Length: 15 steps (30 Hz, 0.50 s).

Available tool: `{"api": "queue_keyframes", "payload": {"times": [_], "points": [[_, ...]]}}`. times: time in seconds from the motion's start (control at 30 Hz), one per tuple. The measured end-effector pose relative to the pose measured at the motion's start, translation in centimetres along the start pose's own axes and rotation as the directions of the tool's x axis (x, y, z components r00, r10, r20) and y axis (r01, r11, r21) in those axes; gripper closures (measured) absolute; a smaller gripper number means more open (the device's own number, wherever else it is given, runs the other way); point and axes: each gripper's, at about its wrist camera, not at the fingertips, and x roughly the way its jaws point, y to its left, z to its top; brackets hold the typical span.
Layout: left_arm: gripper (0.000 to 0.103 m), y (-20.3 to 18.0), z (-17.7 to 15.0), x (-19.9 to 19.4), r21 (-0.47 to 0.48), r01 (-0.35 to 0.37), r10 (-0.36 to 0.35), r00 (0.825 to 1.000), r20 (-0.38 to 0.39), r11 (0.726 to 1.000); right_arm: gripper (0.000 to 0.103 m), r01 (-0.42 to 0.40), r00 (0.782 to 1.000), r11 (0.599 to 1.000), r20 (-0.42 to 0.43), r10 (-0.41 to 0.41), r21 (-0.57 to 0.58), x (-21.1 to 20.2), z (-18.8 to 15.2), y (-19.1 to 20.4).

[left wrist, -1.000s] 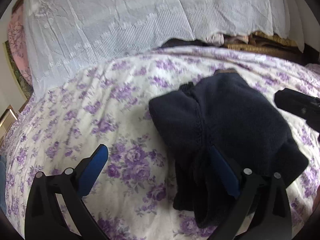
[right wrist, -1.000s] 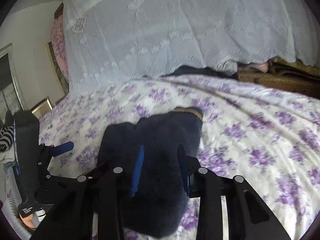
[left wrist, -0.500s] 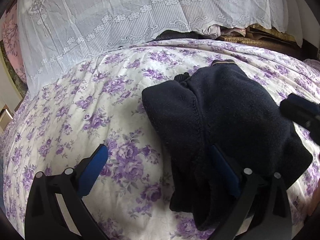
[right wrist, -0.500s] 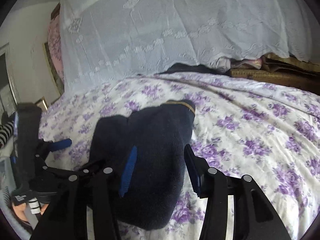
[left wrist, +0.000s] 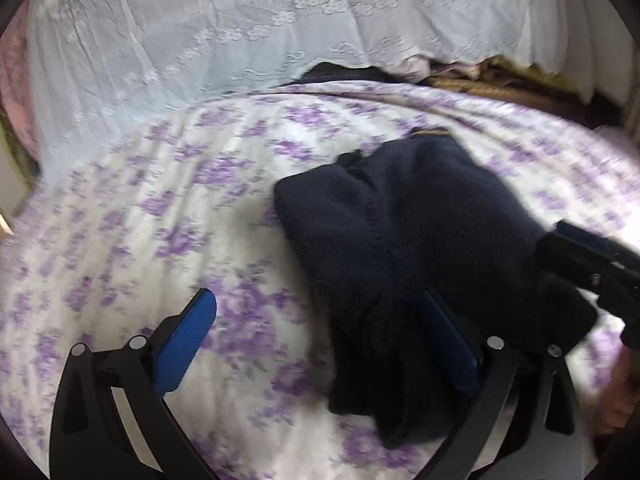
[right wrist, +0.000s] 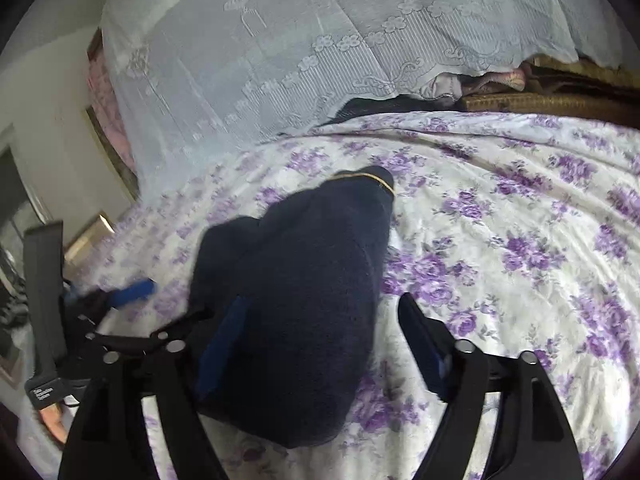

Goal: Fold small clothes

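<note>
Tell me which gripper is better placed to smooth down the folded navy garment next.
Right. The right gripper, jaws just opened, straddles the navy garment near its middle, with nothing gripped. The left gripper, also open, sits off its edge, mostly over bare floral sheet.

One dark navy garment (right wrist: 304,312) lies folded on one bed (right wrist: 520,216) with a purple-flowered sheet. One white lace cloth (right wrist: 320,40) hangs behind. Two grippers show: left gripper (left wrist: 320,344), right gripper (right wrist: 320,340).
</note>
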Motion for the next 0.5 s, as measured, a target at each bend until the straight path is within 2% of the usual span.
{"api": "queue_keyframes", "payload": {"times": [0.03,0.1,0.17,0.2,0.33,0.43,0.5], "points": [[0.005,0.3,0.1,-0.1,-0.018,0.052,-0.052,0.999,-0.004,0.998,0.016,-0.026,1.000,0.999,0.004,0.026,0.020,-0.2,0.1,-0.2],[0.005,1.2,0.3,0.0,-0.079,0.168,-0.170,0.985,-0.023,0.983,0.013,-0.081,0.997,0.994,0.010,0.081,0.072,-0.4,0.3,-0.9],[0.005,2.0,0.2,0.9,-0.141,0.251,-0.263,0.962,-0.072,0.958,0.012,-0.123,0.992,0.983,0.013,0.122,0.134,-0.4,0.4,-1.7],[0.005,2.3,0.1,1.7,-0.180,0.289,-0.310,0.945,-0.101,0.940,0.012,-0.143,0.990,0.974,0.014,0.143,0.174,-0.4,0.4,-2.2],[0.005,2.8,0.0,2.5,-0.219,0.322,-0.354,0.926,-0.128,0.921,0.012,-0.180,0.982,0.948,-0.005,0.188,0.261,0.3,0.2,-3.4],[0.005,2.8,0.0,3.0,-0.238,0.371,-0.410,0.901,-0.141,0.898,0.011,-0.226,0.967,0.920,-0.041,0.252,0.320,1.3,-0.2,-3.8],[0.005,2.8,0.3,3.4,-0.250,0.386,-0.430,0.891,-0.149,0.888,0.011,-0.249,0.955,0.904,-0.067,0.289,0.348,2.0,-0.4,-3.9]]}}
